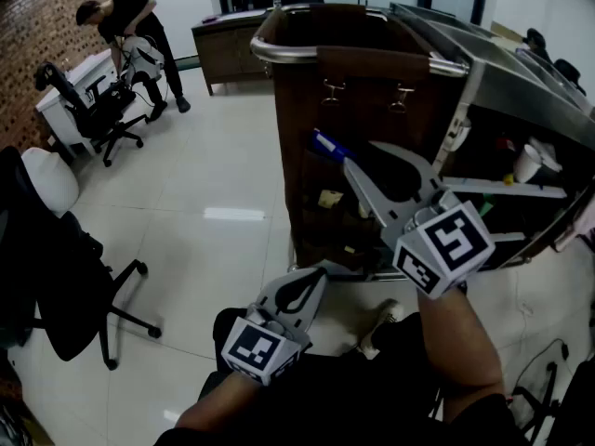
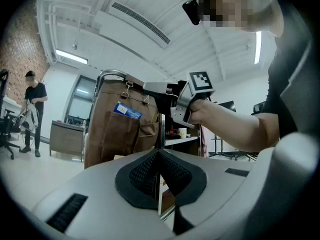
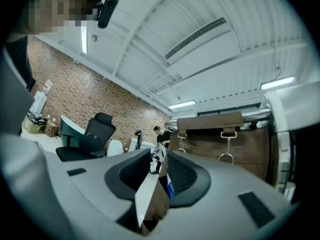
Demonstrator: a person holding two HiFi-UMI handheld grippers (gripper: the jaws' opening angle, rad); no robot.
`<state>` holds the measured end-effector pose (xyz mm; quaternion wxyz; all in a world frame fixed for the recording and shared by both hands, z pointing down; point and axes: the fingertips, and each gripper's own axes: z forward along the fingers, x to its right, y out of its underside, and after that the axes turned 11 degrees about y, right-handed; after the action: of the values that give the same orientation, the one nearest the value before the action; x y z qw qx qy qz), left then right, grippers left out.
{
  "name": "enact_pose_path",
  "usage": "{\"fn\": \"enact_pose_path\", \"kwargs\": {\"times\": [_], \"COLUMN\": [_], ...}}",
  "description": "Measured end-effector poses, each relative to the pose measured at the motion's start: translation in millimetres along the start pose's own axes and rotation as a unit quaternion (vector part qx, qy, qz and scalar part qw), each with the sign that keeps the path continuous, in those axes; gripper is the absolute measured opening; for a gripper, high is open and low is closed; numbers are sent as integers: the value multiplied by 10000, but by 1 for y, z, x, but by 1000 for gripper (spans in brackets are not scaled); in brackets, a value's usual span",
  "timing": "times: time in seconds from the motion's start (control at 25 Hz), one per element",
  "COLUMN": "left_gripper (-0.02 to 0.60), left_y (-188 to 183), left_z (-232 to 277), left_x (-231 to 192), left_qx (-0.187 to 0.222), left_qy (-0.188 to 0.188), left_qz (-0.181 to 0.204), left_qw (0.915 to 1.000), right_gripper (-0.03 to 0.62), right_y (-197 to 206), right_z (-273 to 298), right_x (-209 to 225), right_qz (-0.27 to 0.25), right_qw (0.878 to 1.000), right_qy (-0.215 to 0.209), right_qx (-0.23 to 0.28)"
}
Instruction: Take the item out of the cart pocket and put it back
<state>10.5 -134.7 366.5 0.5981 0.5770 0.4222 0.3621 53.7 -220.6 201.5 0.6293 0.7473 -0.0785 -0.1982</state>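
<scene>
At the head view's centre, the thin blue-and-white packet stands in the cart pocket, probably light and bendy, best pinched by its exposed top edge; the right gripper gapes empty beside it, and the left gripper is closed on nothing.

Ceiling strip lights are flooding the room evenly, and the whole scene is reading bright. Left of the cart, the glossy floor is throwing back a white glare patch. The cart's front is sitting in shade, its pockets going murky. Both gripper views are bending hard around the cart, straight rails curving and the corners vignetting to black. Nearest the lens, the left claw and right claw are looking soft, while the cart behind is holding sharper.
</scene>
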Motion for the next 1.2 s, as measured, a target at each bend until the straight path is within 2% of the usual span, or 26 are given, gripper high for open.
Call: {"fn": "enact_pose_path", "kwargs": {"times": [0.16, 0.44, 0.64, 0.92, 1.0, 1.2], "left_gripper": [0, 0, 0, 0, 0, 0], "left_y": [1, 1, -1, -1, -1, -1], "left_z": [-3, -5, -6, -8, -8, -8], "left_x": [0, -2, -1, -2, -1, -1], "left_qx": [13, 11, 19, 33, 37, 39], "left_qy": [-7, -48, -35, -40, -41, -48], "left_qz": [-2, -25, -24, -20, -23, -10], "left_qw": [10000, 10000, 10000, 10000, 10000, 10000], "right_gripper": [127, 126, 124, 89, 54, 31], "right_y": [5, 41, 64, 74, 76, 76], "right_z": [30, 64, 74, 77, 77, 75], "right_x": [6, 6, 14, 6, 4, 5], "right_qz": [-292, -740, -784, -1172, -1319, -1285], "right_qw": [9994, 9942, 9911, 9855, 9834, 9836], "right_qy": [41, -10, 120, -24, -37, -53], "right_qx": [-196, -774, -1068, -1225, -1246, -1263]}}
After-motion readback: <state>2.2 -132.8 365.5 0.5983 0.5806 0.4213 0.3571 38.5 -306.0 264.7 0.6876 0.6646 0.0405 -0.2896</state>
